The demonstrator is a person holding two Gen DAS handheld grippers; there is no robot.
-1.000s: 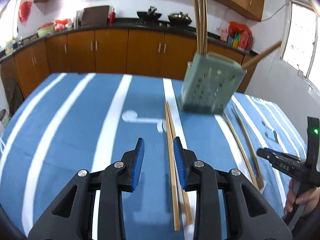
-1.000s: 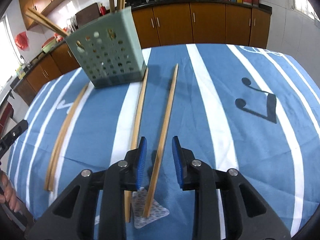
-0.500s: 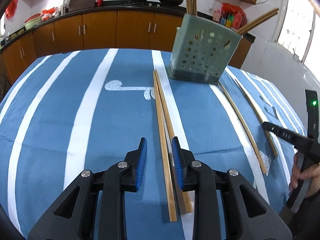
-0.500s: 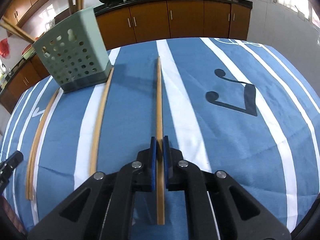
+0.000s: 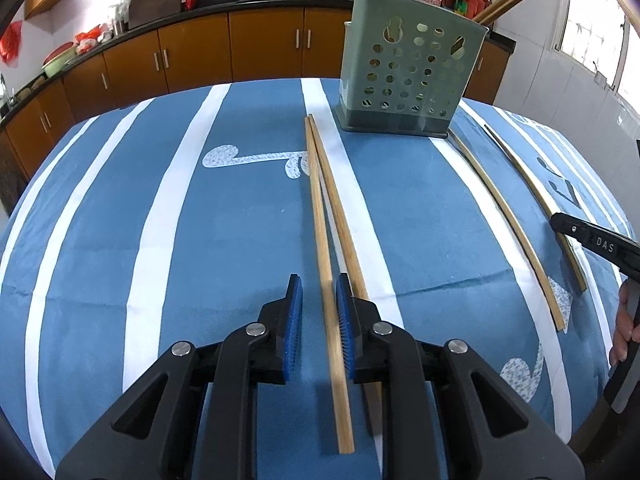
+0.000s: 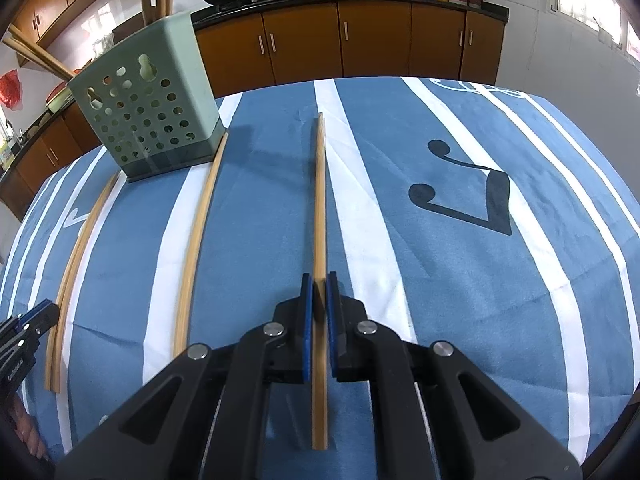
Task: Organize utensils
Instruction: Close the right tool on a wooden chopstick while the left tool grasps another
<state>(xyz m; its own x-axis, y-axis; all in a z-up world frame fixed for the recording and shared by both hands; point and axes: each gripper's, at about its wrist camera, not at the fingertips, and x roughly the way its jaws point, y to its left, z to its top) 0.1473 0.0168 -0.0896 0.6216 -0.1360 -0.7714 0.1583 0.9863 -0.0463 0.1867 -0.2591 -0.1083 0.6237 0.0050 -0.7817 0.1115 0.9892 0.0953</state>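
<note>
A green perforated utensil holder [image 5: 408,76] stands at the far side of the blue striped tablecloth [image 5: 240,220], with several chopsticks standing in it; it also shows in the right wrist view [image 6: 148,108]. My left gripper [image 5: 318,296] is open, its jaws astride one chopstick [image 5: 320,216] of a pair lying on the cloth; the second chopstick [image 5: 340,216] passes under the right finger. My right gripper [image 6: 315,284] is shut on a single chopstick [image 6: 319,200] that points away toward the far edge. Another loose chopstick [image 6: 198,236] lies to its left.
Two more chopsticks [image 6: 76,252] lie at the left of the right wrist view, beside the holder. Two curved-looking chopsticks [image 5: 508,216] lie right of the holder in the left wrist view. Wooden kitchen cabinets [image 5: 240,52] run behind the table. A window [image 5: 600,20] is at the right.
My right gripper closed on the single chopstick and holds it. My left gripper moved forward and lower over the chopstick pair, and one chopstick now lies between its open jaws.
</note>
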